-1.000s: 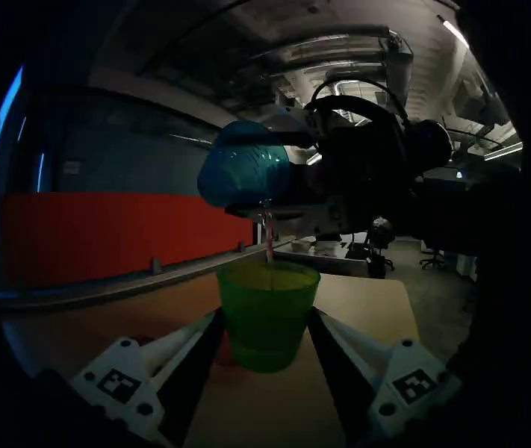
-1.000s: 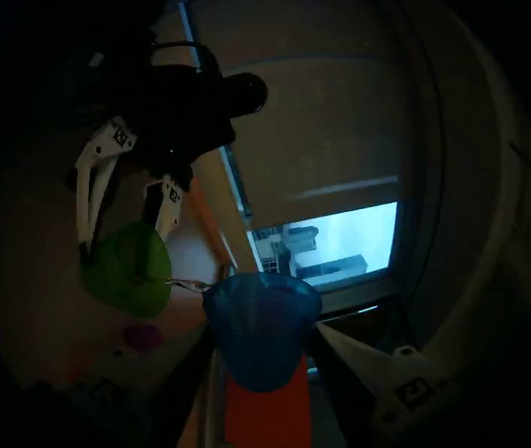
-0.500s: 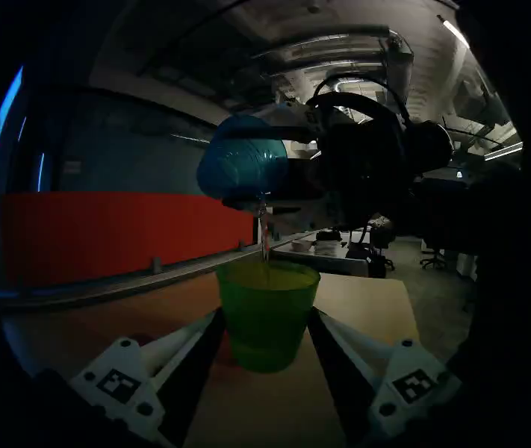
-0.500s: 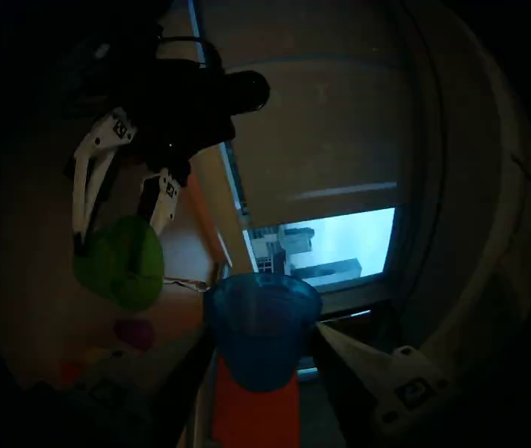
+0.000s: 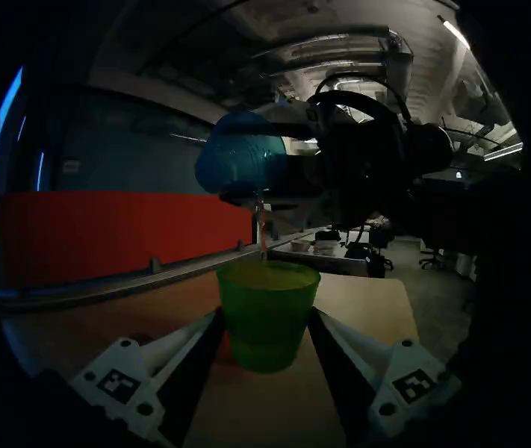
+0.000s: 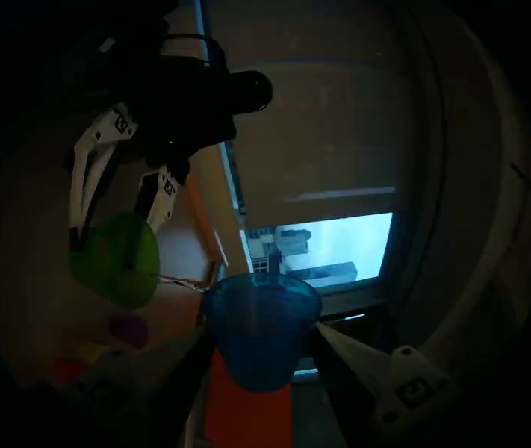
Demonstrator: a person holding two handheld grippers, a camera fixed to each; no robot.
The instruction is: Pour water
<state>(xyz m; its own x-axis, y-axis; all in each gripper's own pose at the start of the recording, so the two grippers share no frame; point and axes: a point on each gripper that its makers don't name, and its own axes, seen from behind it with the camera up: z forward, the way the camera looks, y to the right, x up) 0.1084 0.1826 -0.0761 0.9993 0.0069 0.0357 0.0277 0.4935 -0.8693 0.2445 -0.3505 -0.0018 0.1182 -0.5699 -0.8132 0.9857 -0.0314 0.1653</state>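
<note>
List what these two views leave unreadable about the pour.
- Water level in the green plastic cup, left gripper view: tinted wall and dim light.
- Water left in the blue plastic cup, right gripper view: its dark tinted wall.
- Identity of the small pink object, right gripper view: too dim and blurred.

Blue cup (image 5: 239, 160) tipped, thin stream (image 5: 261, 231) into upright grn cup (image 5: 267, 317).

Light-brown wooden desk (image 5: 362, 299), green cup (image 5: 267, 313) mid-surface, small pink object (image 6: 129, 328) just beside the cup, orange object (image 6: 67, 368) near.
</note>
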